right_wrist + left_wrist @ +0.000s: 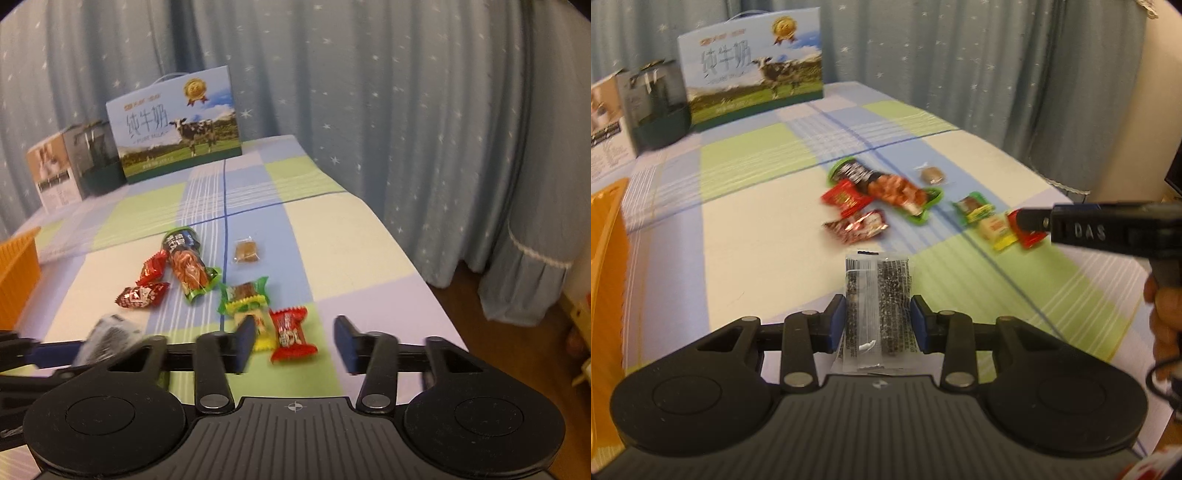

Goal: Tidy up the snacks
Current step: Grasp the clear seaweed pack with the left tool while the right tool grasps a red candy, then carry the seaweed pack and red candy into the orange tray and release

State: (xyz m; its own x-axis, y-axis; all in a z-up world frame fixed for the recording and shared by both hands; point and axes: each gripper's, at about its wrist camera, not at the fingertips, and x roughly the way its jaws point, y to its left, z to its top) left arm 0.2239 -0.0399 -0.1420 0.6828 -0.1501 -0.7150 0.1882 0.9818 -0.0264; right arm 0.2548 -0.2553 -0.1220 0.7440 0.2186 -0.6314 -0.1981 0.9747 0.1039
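The left gripper (878, 321) grasps a black sesame bar packet (877, 306); the right gripper (295, 341), released, should straddle the red candy (291, 334) squarely before clenching.

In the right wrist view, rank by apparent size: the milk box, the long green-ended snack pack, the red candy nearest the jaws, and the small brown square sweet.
1. milk box, though farthest away
2. green-ended snack pack
3. red candy, enlarged by nearness
4. brown sweet
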